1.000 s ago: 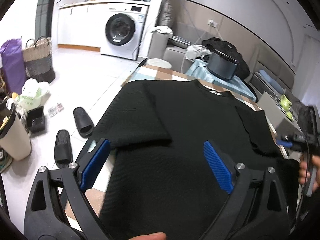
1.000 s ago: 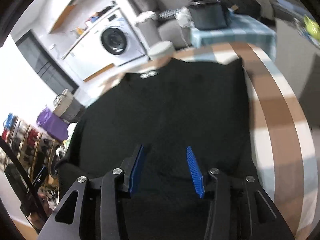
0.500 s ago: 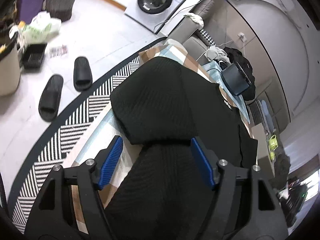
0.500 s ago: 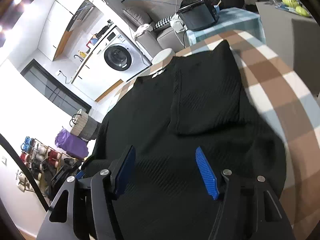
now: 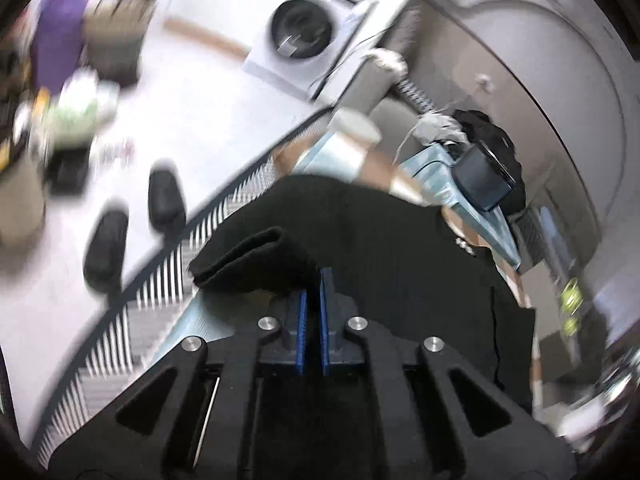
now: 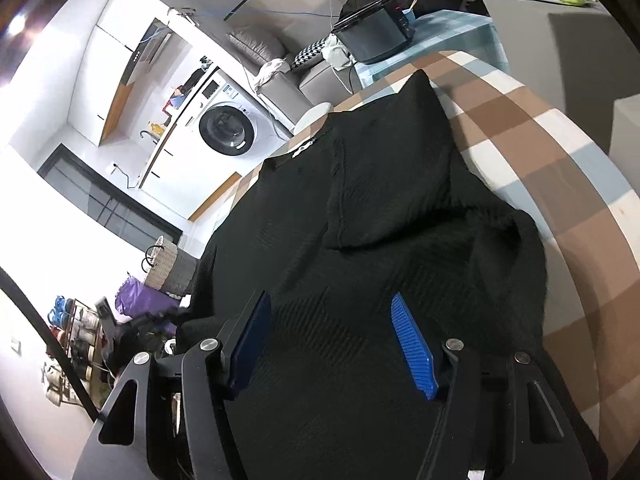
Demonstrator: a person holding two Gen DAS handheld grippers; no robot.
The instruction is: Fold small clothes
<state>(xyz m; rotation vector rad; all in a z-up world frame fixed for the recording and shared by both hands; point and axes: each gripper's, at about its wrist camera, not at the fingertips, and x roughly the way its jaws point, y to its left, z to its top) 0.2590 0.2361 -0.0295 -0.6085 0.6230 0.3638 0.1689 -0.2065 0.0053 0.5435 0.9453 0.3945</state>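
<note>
On the checked table (image 6: 560, 184) lies a black shirt (image 6: 360, 240), spread out flat. Its neck end points away from both grippers, toward the washing machine (image 6: 228, 130), and its bottom end is close to them. So the long way of the shirt runs straight ahead, from near to far.

The right sleeve (image 6: 392, 184) is already folded in over the body of the shirt. The left sleeve (image 5: 248, 260) is the part that matters now. It sits at the left edge of the shirt, bunched up into a soft roll, and it is lifted a little off the table.

The left gripper (image 5: 313, 280) has its blue pads pressed nearly together, with only a thin gap, and they pinch the shirt cloth right where that sleeve starts. The sleeve sticks out to the left of the pinch, and the rest of the shirt lies to the right. I think the next move is to carry the sleeve to the right, across the shirt's long way, and lay it on the body.

The right gripper (image 6: 332, 344) is wide open and holds nothing. It hangs over the near part of the shirt, with cloth showing between its two pads.

Off the table's left side there is a striped rug (image 5: 160, 288) and two black slippers (image 5: 106, 248) on the floor.
</note>
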